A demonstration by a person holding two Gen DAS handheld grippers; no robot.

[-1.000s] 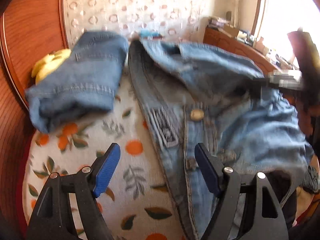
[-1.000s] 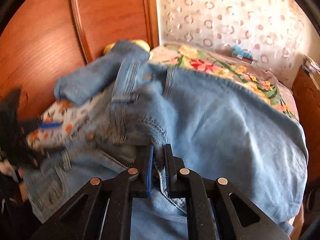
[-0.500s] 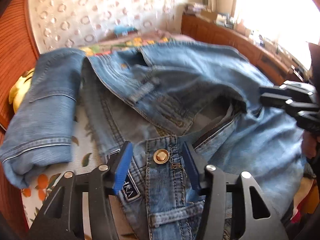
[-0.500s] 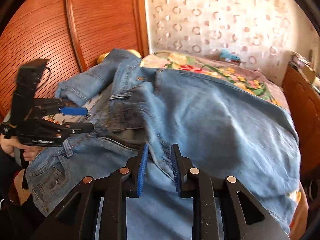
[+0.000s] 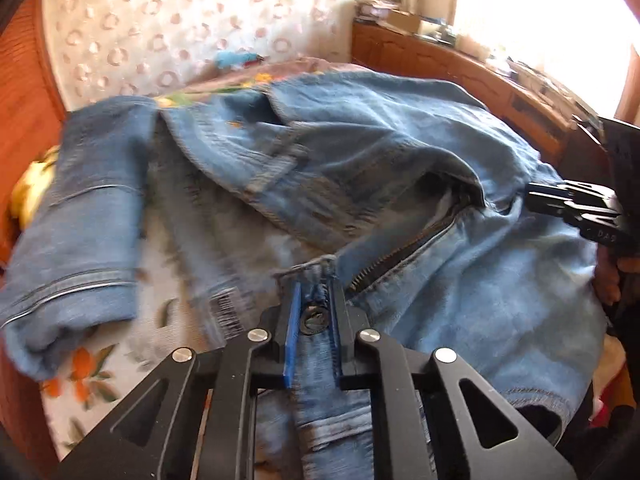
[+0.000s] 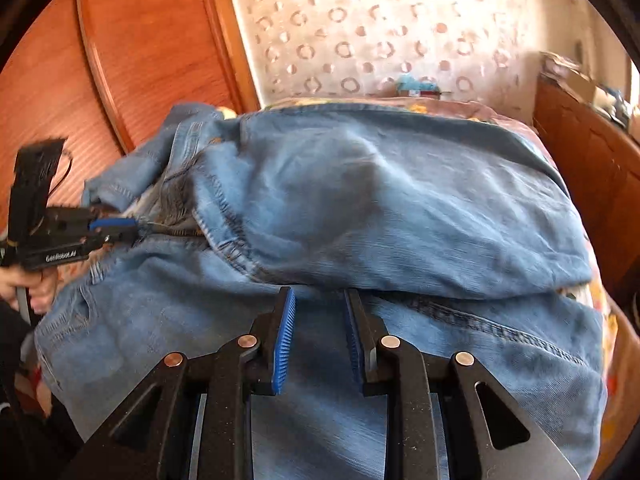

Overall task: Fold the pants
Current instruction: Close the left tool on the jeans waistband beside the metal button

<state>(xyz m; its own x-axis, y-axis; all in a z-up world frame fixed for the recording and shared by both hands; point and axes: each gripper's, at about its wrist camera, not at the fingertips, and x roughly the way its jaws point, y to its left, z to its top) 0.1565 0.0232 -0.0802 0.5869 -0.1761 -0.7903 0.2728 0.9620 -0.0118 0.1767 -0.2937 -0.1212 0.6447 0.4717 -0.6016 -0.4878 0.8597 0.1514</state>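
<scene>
The jeans (image 6: 400, 208) lie in a loose heap across the bed (image 5: 100, 364), one leg doubled over the other, the waist end at the near edge. The left gripper (image 5: 314, 316) is clamped on the waistband right at the button, beside the open zipper (image 5: 400, 256). The right gripper (image 6: 320, 332) hovers over the seat of the jeans with its jaws parted and nothing pinched between them (the denim lies under them, not in them). I judge this the straightening step, before any of the real folds: 1 corner of the waist is secured, the other is not. Next, the right gripper needs a firm pinch on the far side of the waistband, so both can pull the jeans flat.
</scene>
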